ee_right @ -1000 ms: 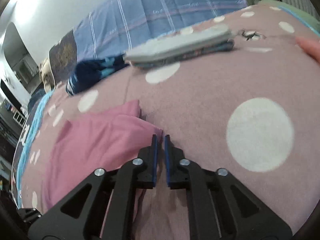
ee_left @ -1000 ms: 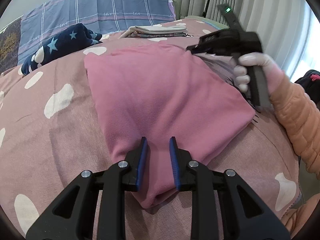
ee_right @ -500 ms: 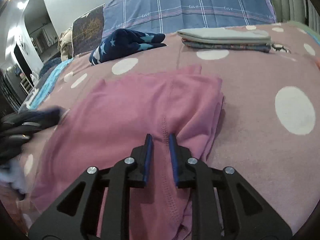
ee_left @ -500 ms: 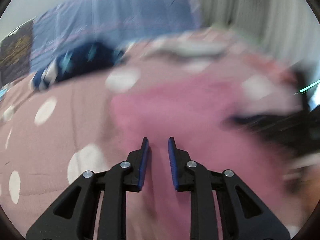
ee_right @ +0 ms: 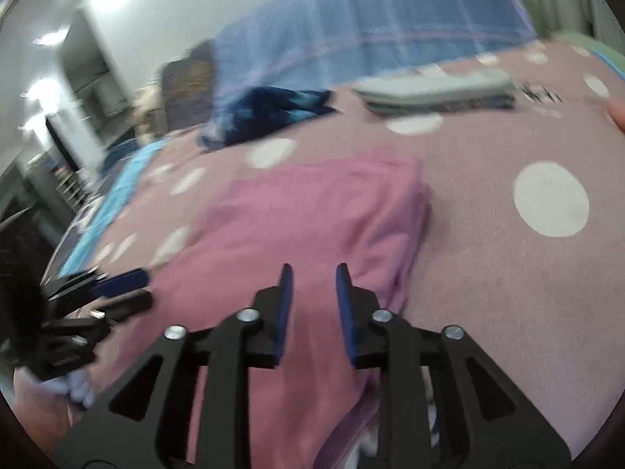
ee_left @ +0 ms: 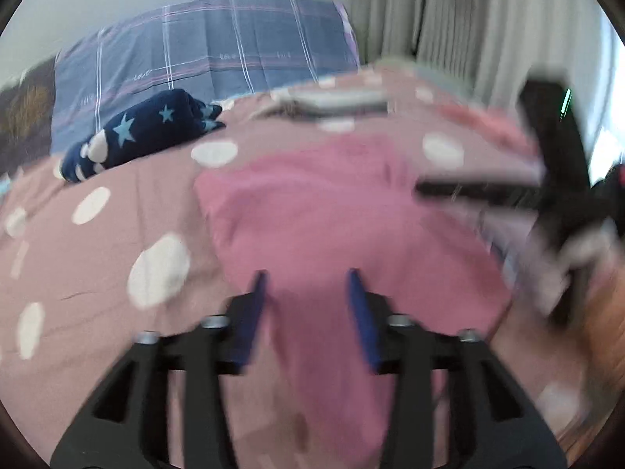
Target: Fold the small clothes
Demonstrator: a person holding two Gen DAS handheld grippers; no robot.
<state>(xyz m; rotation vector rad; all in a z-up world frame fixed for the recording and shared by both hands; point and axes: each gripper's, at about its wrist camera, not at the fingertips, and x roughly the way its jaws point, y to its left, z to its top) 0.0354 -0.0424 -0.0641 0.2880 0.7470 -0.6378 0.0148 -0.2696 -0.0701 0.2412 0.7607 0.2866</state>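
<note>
A pink folded garment (ee_left: 332, 215) lies on the dotted pink bedspread (ee_left: 97, 254); it also shows in the right wrist view (ee_right: 304, 215). My left gripper (ee_left: 308, 277) is open, its blue fingers over the garment's near edge, nothing between them. My right gripper (ee_right: 311, 269) is open over the garment's near right part and empty. The right gripper appears blurred at the right of the left wrist view (ee_left: 547, 187). The left gripper appears at the left edge of the right wrist view (ee_right: 101, 293). Both views are motion-blurred.
A navy star-patterned cloth (ee_left: 140, 133) lies at the back left. A stack of folded clothes (ee_right: 437, 90) sits at the back of the bed. A blue plaid pillow (ee_left: 203, 62) leans behind. Curtains (ee_left: 449, 19) hang at the right.
Both grippers have opened wider; the left shifted along the garment's near edge. The right swung from the garment's far corner to its near side.
</note>
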